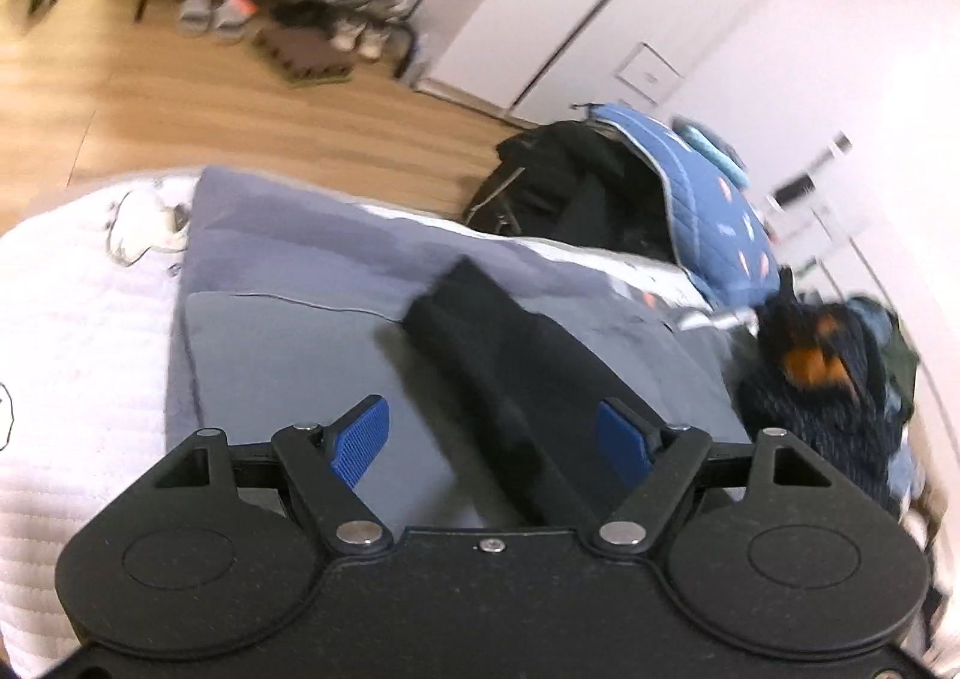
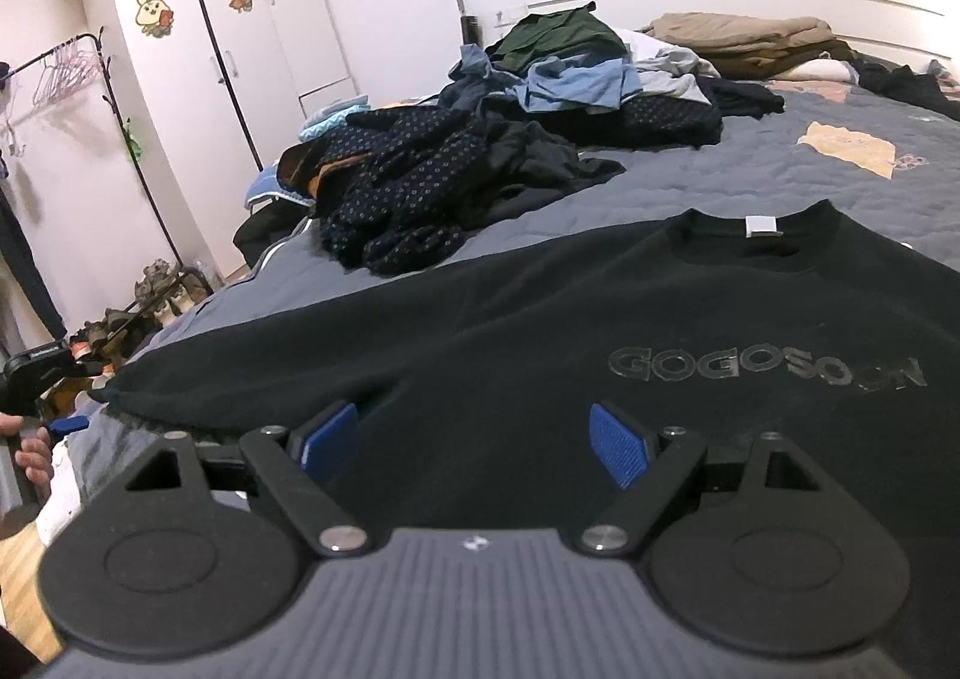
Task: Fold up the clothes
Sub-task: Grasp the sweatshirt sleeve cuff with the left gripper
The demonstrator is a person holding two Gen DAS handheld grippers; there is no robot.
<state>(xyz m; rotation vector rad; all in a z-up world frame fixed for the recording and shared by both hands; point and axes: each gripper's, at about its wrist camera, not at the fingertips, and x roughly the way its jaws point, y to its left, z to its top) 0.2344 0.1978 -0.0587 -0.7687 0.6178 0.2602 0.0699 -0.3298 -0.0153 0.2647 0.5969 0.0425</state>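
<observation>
Right gripper (image 2: 474,442): jaws wide apart, empty, above black sweatshirt (image 2: 540,319) spread on bed (image 2: 750,181). Left gripper (image 1: 493,433): likewise, over its sleeve (image 1: 480,343). Clothes pile (image 2: 510,139) beyond.

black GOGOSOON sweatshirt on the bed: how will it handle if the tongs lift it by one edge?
The sweatshirt looks like thick fleece lying flat: probably floppy, draping from the grip. Its nap suggests little slipping between the right tongs. Likely drags on the quilted bedspread.

- Left black two-finger gripper (image 1: 492,442): ribbed blue pads (image 1: 360,442), silver pivot screws, two round discs.
- Right black gripper (image 2: 474,442): blue pads (image 2: 621,445), ribbed grey body.
</observation>
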